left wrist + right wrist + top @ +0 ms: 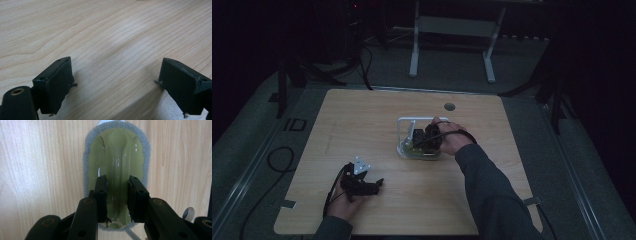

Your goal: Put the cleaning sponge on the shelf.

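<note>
A yellow-green scrubber [117,147] with a grey pad rim and a clear ridged handle lies flat on the wooden table [362,120]. My right gripper [117,182] points down on it, one jaw pressed to each side of the clear handle, shut on it. In the high view the scrubber [412,150] sits at the foot of a white frame [403,129], under my right gripper [424,139]. My left gripper [374,186] rests low near the table's front left. Its jaws stand wide apart over bare wood [116,67], holding nothing.
A round hole [449,106] is set in the table near its far edge. Cables trail off the table's left side [277,160]. Beyond the table a white table frame [452,30] stands on the dim floor.
</note>
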{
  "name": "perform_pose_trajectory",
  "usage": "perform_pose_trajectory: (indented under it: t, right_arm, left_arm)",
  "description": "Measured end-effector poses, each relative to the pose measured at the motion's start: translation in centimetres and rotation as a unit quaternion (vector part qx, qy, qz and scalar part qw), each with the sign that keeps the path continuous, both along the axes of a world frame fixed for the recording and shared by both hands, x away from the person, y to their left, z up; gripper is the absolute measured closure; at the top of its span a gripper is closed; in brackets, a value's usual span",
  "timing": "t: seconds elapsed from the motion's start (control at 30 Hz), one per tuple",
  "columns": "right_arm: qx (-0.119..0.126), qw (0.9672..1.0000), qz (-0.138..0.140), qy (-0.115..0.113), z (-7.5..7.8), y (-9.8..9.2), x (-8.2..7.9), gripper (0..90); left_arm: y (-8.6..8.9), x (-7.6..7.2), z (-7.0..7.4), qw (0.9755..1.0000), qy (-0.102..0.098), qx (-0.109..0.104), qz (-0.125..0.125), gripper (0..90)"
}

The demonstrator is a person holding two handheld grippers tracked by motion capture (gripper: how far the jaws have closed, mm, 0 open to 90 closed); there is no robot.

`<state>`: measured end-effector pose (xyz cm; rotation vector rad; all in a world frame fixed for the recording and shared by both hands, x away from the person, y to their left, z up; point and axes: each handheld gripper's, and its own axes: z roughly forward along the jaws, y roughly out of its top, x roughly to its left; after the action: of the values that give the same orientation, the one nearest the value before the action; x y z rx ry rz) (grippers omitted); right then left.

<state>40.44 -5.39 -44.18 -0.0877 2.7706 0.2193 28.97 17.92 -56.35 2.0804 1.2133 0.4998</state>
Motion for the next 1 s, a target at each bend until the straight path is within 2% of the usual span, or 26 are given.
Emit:
perform_pose_trajectory:
  t: [0.3, 0.57, 0.83, 1.0]
  right_arm:
    - [-0.015, 0.9998, 0.008, -0.011, 0.2, 0.7, 0.0, 71.8]
    - [-0.031, 0.9994, 0.008, -0.011, -0.5, 0.8, 0.2, 71.7]
    - [-0.031, 0.9994, 0.009, -0.010, -1.0, 1.3, 0.3, 71.7]
    - [-0.035, 0.9992, 0.003, -0.019, -1.5, 1.5, 0.5, 71.5]
  left_arm:
    - [0.0, 0.0, 0.0, 1.0000, 0.000, 0.000, 0.000, 12.2]
    - [0.0, 0.0, 0.0, 1.0000, 0.000, 0.001, 0.000, 12.2]
    - [0.0, 0.0, 0.0, 1.0000, 0.000, 0.000, 0.000, 12.2]
    - [0.0, 0.0, 0.0, 1.0000, 0.000, 0.000, 0.000, 12.2]
